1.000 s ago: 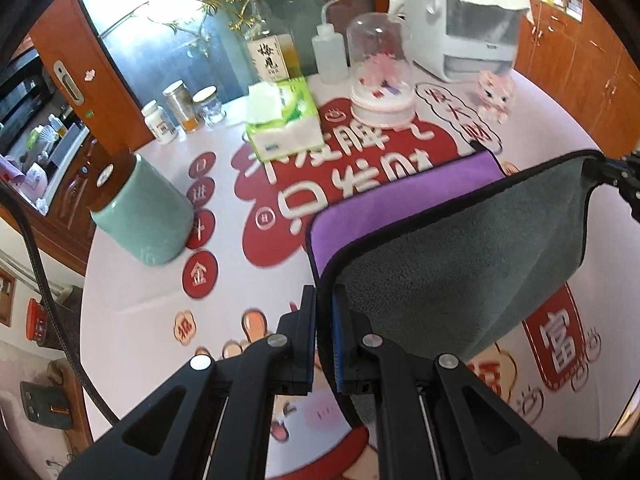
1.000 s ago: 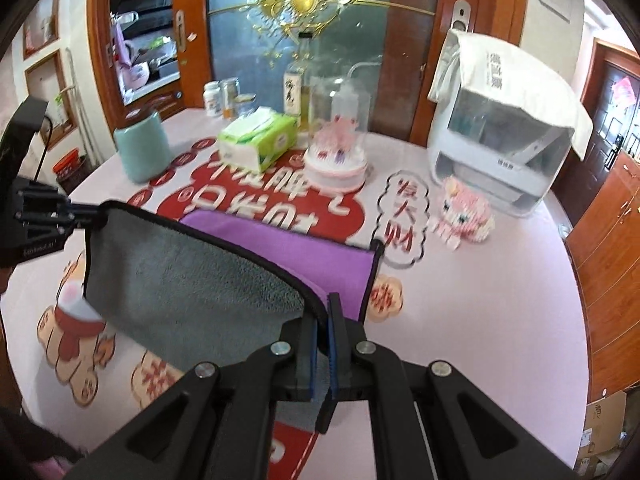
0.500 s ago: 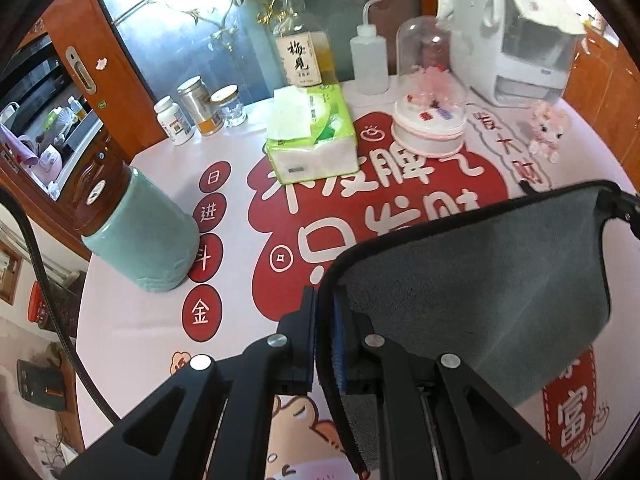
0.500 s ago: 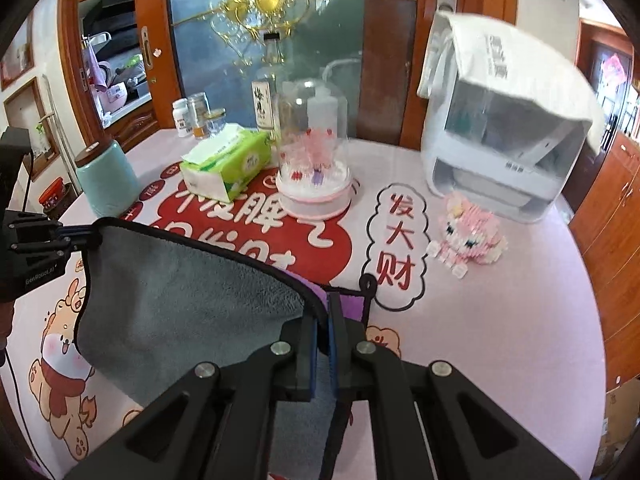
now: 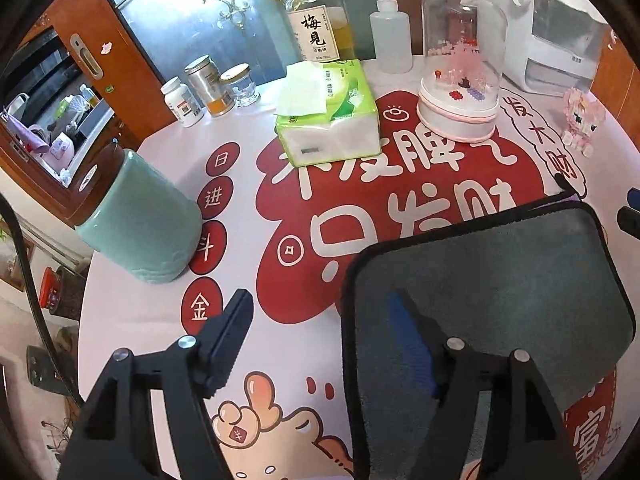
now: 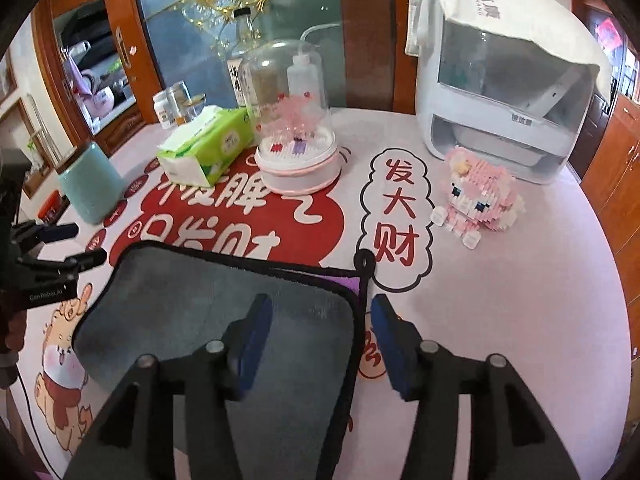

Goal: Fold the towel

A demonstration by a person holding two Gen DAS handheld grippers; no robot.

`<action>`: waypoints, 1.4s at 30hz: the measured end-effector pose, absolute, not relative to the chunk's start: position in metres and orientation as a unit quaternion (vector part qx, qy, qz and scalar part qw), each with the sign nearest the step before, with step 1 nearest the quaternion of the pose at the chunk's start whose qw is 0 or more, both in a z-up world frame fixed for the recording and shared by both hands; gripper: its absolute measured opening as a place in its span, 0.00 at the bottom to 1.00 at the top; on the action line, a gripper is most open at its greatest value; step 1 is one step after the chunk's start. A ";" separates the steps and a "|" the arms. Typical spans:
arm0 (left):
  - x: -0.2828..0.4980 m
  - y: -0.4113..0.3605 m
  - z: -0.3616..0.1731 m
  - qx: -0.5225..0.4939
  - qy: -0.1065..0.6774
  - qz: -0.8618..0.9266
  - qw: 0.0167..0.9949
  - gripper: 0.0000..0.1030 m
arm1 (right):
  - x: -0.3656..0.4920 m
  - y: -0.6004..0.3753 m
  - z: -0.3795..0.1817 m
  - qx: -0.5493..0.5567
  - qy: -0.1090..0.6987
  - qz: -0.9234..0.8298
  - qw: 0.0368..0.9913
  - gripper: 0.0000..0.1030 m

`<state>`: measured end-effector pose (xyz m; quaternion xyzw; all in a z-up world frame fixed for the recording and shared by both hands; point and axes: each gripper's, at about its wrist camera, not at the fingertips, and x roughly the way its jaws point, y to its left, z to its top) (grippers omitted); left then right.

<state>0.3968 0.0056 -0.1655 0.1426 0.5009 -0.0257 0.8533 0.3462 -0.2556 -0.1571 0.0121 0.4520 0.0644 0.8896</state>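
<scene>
The towel [image 5: 500, 280] lies folded flat, grey side up with black edging and a purple sliver at its far edge, under and between the spread fingers of both grippers.

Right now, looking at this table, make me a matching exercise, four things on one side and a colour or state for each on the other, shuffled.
Things:
1. towel
2. tissue pack
3. left gripper
4. block figure

Descriptions:
A. pink and white
B. open, holding nothing
C. green wrapper, sheet sticking out
D. lying folded, grey side up

Pairs: 1-D, 2-C, 3-B, 4-A
</scene>
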 end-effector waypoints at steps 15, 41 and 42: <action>0.348 0.013 -0.131 0.108 0.493 -0.024 0.863 0.68 | 0.316 -0.238 -0.135 0.013 0.459 0.049 0.887 0.51; 0.127 0.053 -0.034 0.041 0.457 -0.048 0.887 0.69 | 0.101 -0.168 -0.039 0.060 0.418 -0.003 0.907 0.75; 0.121 0.053 -0.034 0.041 0.458 -0.047 0.887 0.69 | 0.092 -0.166 -0.038 0.062 0.421 -0.009 0.905 0.75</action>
